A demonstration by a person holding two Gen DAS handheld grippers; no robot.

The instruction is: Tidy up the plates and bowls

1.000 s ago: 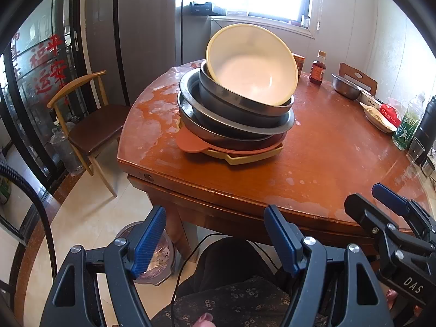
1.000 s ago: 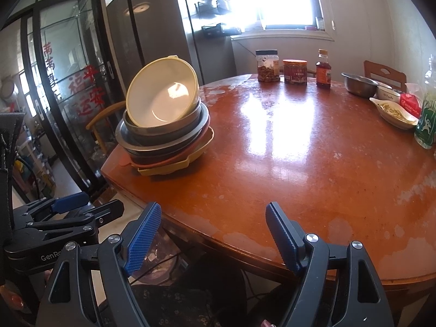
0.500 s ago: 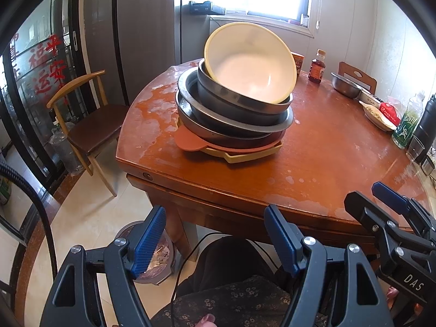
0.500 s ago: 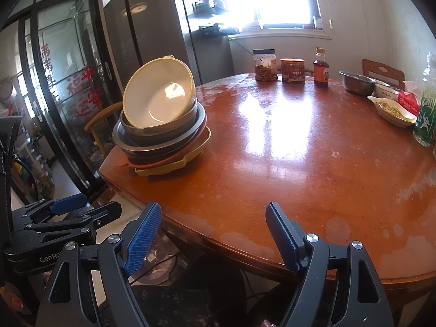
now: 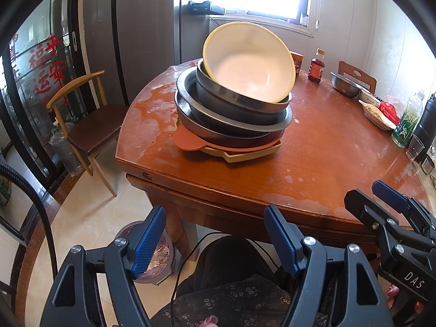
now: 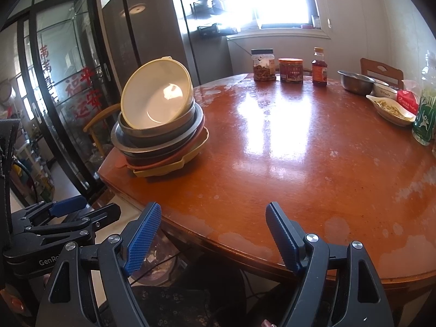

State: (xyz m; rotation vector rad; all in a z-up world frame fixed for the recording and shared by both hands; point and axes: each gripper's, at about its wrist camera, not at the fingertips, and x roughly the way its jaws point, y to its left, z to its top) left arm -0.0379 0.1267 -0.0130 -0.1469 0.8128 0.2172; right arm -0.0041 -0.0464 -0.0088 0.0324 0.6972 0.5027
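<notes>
A cream bowl is leaning tilted atop nested steel bowls, sitting on a terracotta plate and yellow plate near the table's left corner.

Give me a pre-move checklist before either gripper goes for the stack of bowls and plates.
1. Left gripper open with nothing between its jaws: ok.
2. Right gripper open with nothing between its jaws: ok.
3. Cream bowl on top sits level: not ok, it is tilted inside the metal bowls.
4. Stack rests fully on the table: ok, though near the table's edge.
5. Base layers, orange plate on yellow tray, lie flat: ok.
6. Bare tabletop beside the stack for sorting: ok.
</notes>
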